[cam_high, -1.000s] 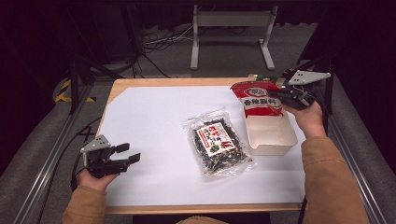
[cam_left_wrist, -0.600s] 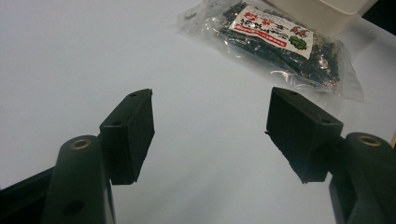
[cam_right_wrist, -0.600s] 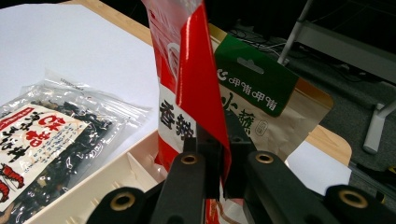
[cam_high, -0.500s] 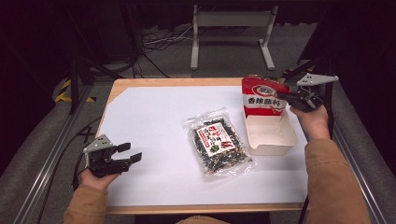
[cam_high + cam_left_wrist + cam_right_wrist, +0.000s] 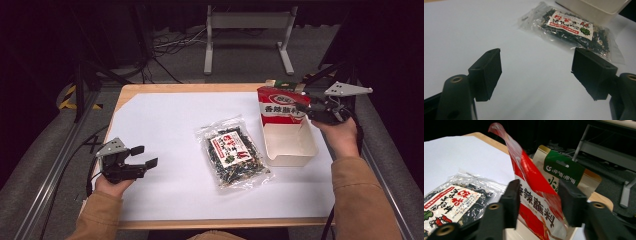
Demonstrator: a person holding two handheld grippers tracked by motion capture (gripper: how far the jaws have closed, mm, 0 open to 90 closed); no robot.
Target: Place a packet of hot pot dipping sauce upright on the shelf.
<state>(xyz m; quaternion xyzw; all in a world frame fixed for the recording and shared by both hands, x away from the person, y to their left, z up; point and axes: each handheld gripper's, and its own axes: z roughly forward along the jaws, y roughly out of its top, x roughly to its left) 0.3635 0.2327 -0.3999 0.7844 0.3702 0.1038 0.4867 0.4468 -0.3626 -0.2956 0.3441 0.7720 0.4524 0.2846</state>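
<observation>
Table layout — things sit toward the right half.

The tub (image 5: 290, 145) sits near the table's (image 5: 165, 125) right edge; the pouch (image 5: 280, 105) stands in its far end, with a carton (image 5: 285, 85) just behind, at the far edge. The bag (image 5: 232, 155) lies left of the tub, mid-table — the near-left corner holds the left gripper (image 5: 142, 156).
</observation>
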